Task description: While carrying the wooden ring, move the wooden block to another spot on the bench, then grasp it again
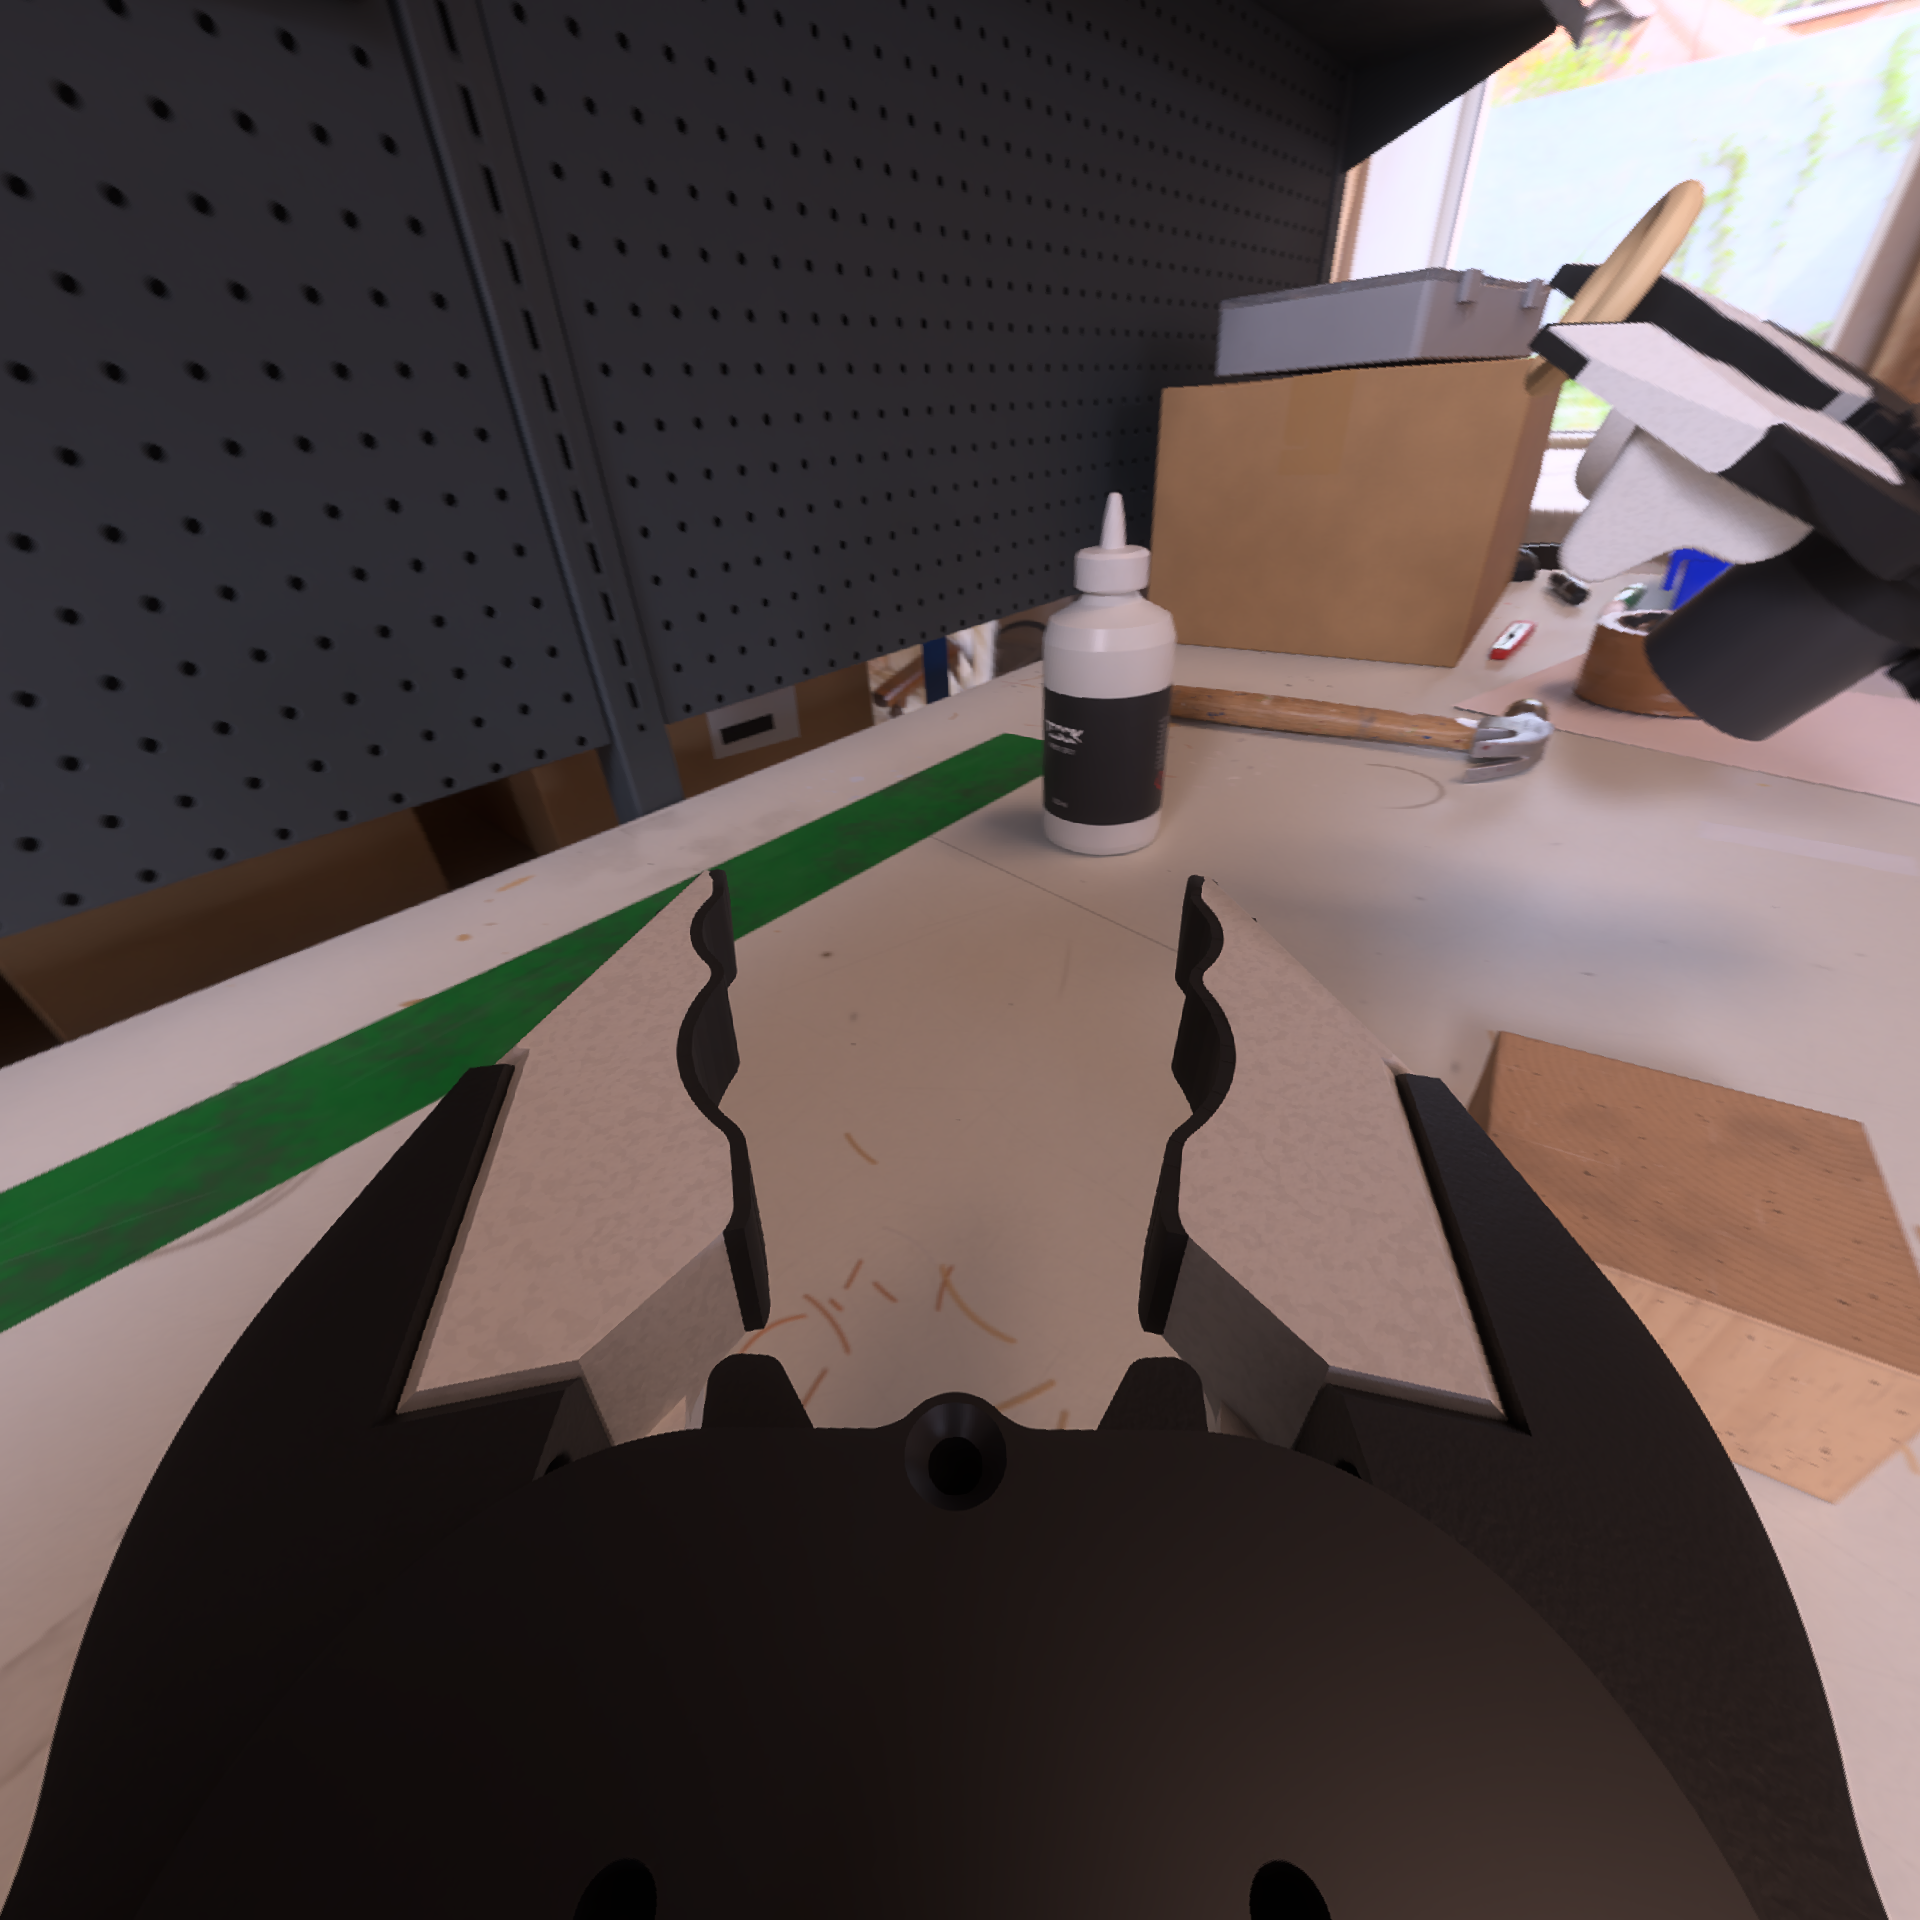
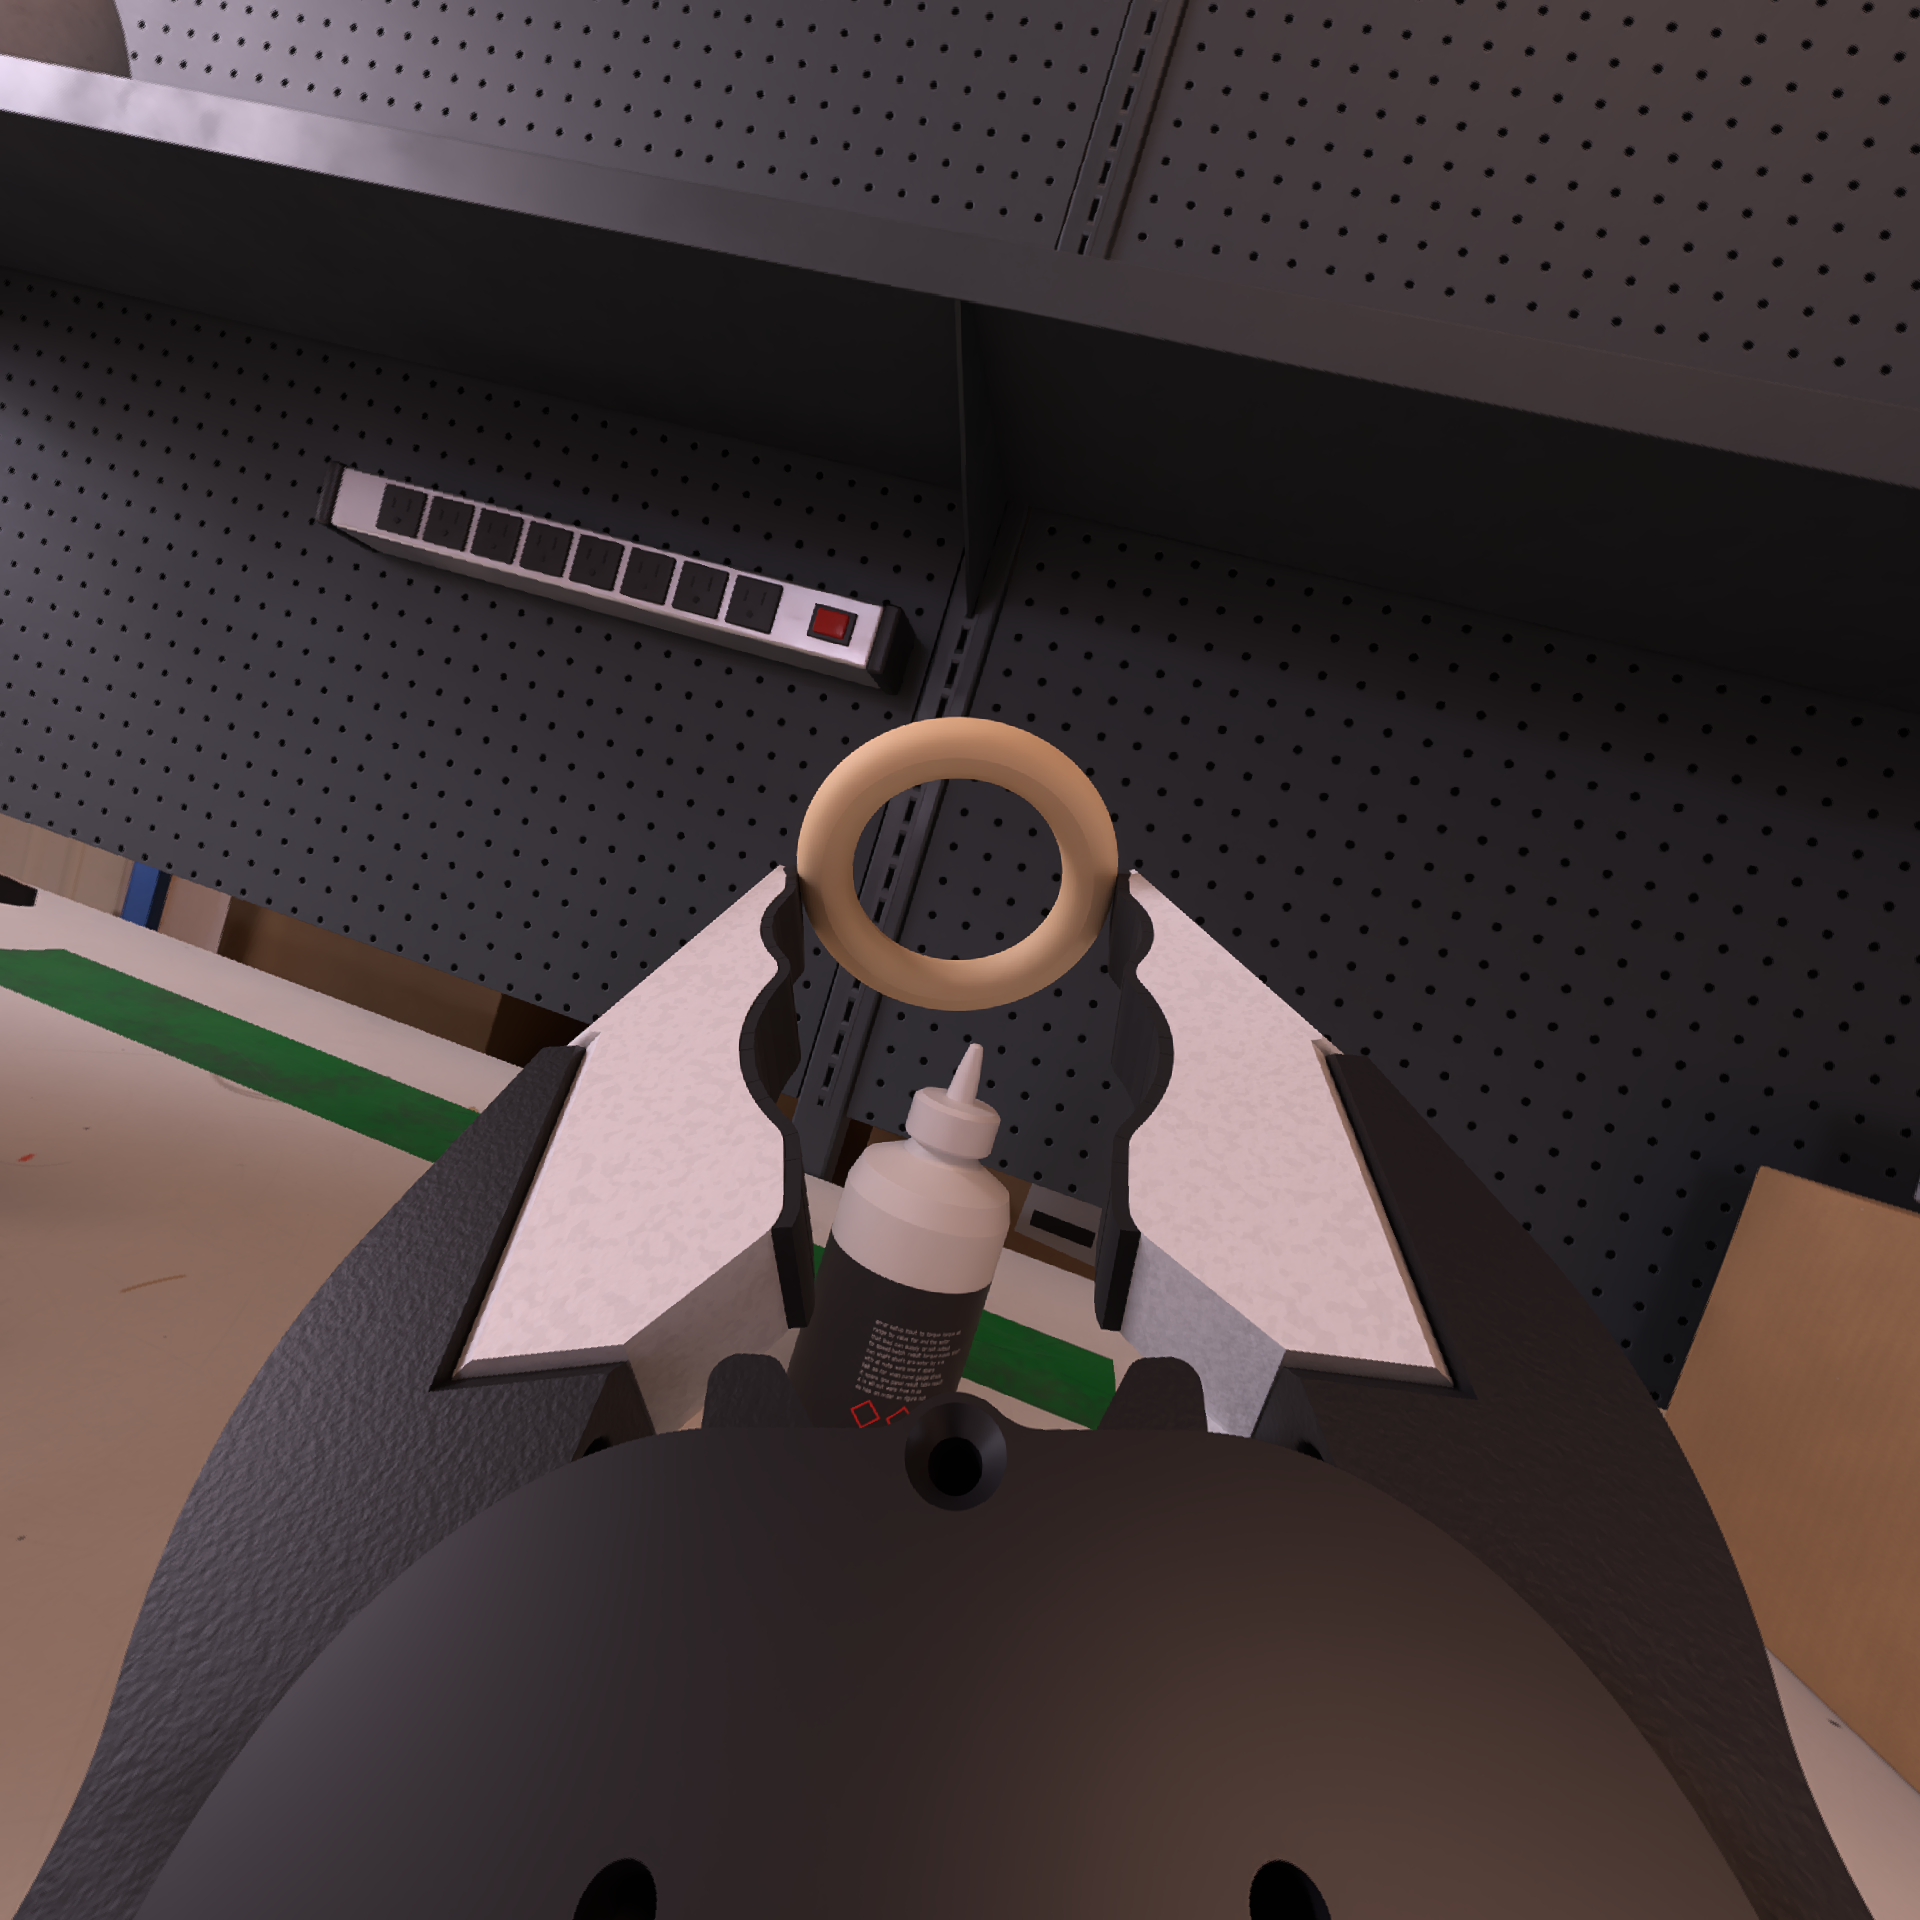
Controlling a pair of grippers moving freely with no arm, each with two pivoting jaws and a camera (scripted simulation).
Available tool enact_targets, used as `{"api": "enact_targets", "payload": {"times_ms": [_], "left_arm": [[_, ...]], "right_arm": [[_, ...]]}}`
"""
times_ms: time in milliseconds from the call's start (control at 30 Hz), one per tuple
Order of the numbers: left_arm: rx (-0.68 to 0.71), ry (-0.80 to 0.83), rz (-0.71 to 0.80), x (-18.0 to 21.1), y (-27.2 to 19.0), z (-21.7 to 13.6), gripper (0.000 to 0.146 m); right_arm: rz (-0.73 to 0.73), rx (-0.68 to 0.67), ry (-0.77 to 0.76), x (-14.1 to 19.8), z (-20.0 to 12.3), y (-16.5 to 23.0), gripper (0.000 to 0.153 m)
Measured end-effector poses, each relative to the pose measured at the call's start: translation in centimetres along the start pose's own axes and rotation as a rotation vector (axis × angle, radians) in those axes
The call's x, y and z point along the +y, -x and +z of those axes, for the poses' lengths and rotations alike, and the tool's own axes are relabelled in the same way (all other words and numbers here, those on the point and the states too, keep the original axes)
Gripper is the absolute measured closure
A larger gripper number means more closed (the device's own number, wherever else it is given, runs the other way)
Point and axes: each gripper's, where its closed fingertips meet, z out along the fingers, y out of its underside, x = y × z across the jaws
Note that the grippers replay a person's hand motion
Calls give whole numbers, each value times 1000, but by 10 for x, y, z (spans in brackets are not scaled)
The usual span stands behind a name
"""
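Note:
My left gripper (image 1: 956, 894) is open and empty, low over the bench (image 1: 1351, 935). The wooden block (image 1: 1683, 1195) lies on the bench just to its right, apart from the fingers and partly cut off by the frame edge. My right gripper (image 2: 956, 883) is shut on the wooden ring (image 2: 956, 748), gripping it by its sides at the fingertips. It is raised above the bench and faces the pegboard. In the left wrist view the right gripper (image 1: 1558, 322) hovers at the upper right with the ring (image 1: 1642, 249) edge-on.
A white glue bottle (image 1: 1107, 707) stands ahead of the left gripper and shows below the ring (image 2: 914, 1226). A hammer (image 1: 1351, 717), a cardboard box (image 1: 1340, 509) under a grey case (image 1: 1371, 317) and a brown tape roll (image 1: 1621, 665) lie beyond. Green strip (image 1: 416, 1060). Pegboard (image 1: 727, 364) behind.

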Motion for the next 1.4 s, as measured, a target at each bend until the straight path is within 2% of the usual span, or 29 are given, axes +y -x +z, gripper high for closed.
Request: {"api": "enact_targets", "payload": {"times_ms": [100, 200, 300, 367, 433, 533, 833, 1300, 1400], "left_arm": [[82, 18, -35, 3, -13, 4, 58], [259, 72, -111, 10, -45, 10, 54], [482, 205, -174, 23, -93, 11, 36], [532, 298, -125, 35, -117, 11, 19], [552, 383, -38, 51, -137, 8, 11], [528, 487, 81, 75, -149, 1, 8], [555, 570, 60, 95, -172, -4, 4], [497, 676, 187, 115, -171, -1, 26], [481, 684, 173, 116, -169, 0, 29]], "right_arm": [[-11, -16, -3, 0, 1, 3, 93], [5, -56, 3, 4, 2, 8, 93], [39, -78, 18, 9, 3, 7, 93], [63, -73, 16, 10, 2, 4, 93], [71, -63, 4, 9, 2, -1, 93], [54, -32, -3, 7, 0, -11, 93], [11, 34, -30, 4, -4, -30, 93], [23, 74, -33, 4, -6, -43, 93], [27, 95, -36, 4, -8, -51, 93]]}}
